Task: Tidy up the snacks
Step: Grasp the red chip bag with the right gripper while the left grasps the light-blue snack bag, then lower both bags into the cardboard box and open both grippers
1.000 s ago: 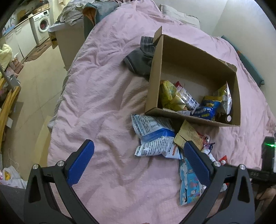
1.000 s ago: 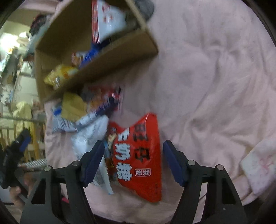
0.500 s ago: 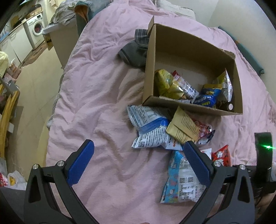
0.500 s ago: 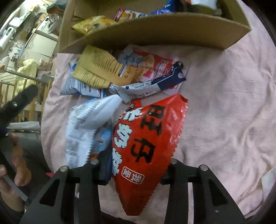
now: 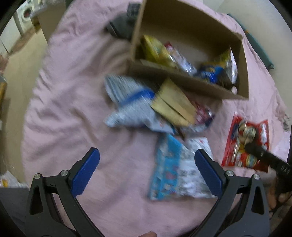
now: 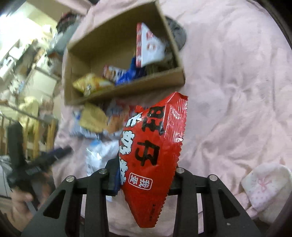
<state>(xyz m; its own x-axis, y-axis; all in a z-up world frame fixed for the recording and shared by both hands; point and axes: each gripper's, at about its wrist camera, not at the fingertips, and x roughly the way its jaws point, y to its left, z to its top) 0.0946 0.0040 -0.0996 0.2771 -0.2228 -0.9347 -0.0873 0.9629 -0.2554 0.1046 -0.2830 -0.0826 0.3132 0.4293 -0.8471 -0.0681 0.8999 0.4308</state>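
- Surface: a pink bedspread (image 5: 69, 109) fills most of both views; a washing machine (image 5: 25, 12) shows at the upper left edge of the left wrist view.
- My right gripper (image 6: 144, 184), bottom centre of its view: jaws closing, pads pressed on a red snack bag (image 6: 151, 151) that stands upright between them and is raised clear of the bedspread.
- My left gripper (image 5: 147, 171), bottom of its view: blue pads spread wide, holding nothing. A light blue packet (image 5: 173, 173) lies on the bedspread just inside the right pad.
- Middle of the left view, blurred: a loose heap with a white and blue packet (image 5: 131, 102) and a tan packet (image 5: 175, 105) overlapping it.
- Beyond the heap, touching it: an open cardboard box (image 5: 191, 85) holding several packets, yellow and blue among them.
- Right view, lower right: a white patterned cloth (image 6: 264, 186) on the bedspread.
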